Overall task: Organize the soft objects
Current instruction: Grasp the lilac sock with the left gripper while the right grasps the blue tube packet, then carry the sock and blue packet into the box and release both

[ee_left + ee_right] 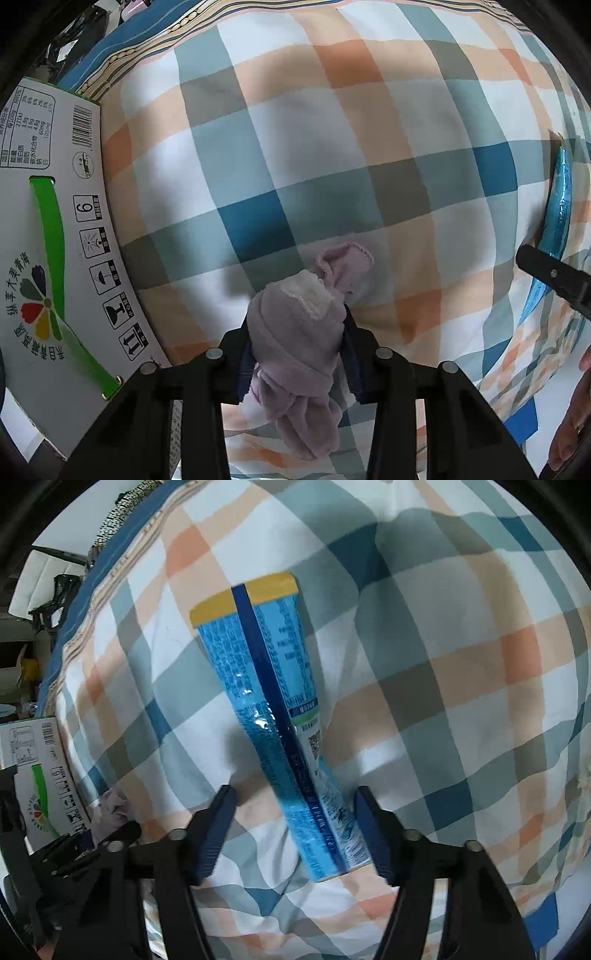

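Between fingers of left gripper, pinched tight: pale purple sock bundle, raised above checked bedsheet, loose ends hanging down below jaws and one cuff sticking up fwd. Just to left, touching the sheet edge: white cardboard box with green strap, seen only from its printed side, so cannot tell if open or what is inside. Judged approx. midway: one soft thing picked up but not yet put down anywhere; probably box is the goal, though not sure. Over on right side, right gripper wide open, holding nothing, hovering low w/ blue packet lying flat on sheet between its fingers, near end closer to right finger, yellow end pointing away. Packet not grasped yet. Left to do, by judgement: drop socks, then close on packet and move it too.
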Motion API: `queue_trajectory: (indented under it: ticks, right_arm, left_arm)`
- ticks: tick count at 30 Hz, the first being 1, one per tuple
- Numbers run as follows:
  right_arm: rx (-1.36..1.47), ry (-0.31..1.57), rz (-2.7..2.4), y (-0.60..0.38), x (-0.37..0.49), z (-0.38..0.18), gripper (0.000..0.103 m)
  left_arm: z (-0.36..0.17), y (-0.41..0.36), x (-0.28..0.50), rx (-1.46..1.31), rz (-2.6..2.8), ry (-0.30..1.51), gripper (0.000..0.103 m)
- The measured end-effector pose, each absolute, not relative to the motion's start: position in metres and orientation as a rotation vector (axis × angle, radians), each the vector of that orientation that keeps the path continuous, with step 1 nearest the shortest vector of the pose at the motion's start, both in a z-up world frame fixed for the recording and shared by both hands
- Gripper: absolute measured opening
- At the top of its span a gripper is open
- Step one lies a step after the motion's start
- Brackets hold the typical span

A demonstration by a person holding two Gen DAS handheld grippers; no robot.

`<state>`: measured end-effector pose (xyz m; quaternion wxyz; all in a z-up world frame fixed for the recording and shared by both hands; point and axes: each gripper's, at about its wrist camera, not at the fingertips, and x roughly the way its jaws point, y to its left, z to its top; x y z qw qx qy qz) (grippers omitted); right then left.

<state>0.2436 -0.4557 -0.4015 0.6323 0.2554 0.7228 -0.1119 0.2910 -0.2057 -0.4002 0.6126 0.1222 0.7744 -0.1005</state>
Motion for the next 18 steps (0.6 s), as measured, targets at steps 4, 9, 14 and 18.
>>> queue_trajectory:
  ticks: [4, 9, 14, 18]
  right_arm:
    - [0.576, 1.657, -0.283, -0.459, 0.240, -0.403, 0.040]
    - [0.554, 1.660, -0.287, -0.456, 0.240, -0.402, 0.030]
    - [0.545, 1.654, -0.278, -0.451, 0.240, -0.391, 0.018]
    - [0.542, 1.640, -0.259, -0.442, 0.235, -0.377, 0.017]
  left_arm:
    - [-0.401, -0.203, 0.290, 0.278, -0.234, 1.781, 0.036]
    - [-0.385, -0.208, 0.302, 0.253, -0.233, 1.773, 0.035]
    - [-0.366, -0.207, 0.304, 0.222, -0.241, 1.747, 0.035]
    - [-0.345, -0.202, 0.306, 0.191, -0.259, 1.719, 0.035]
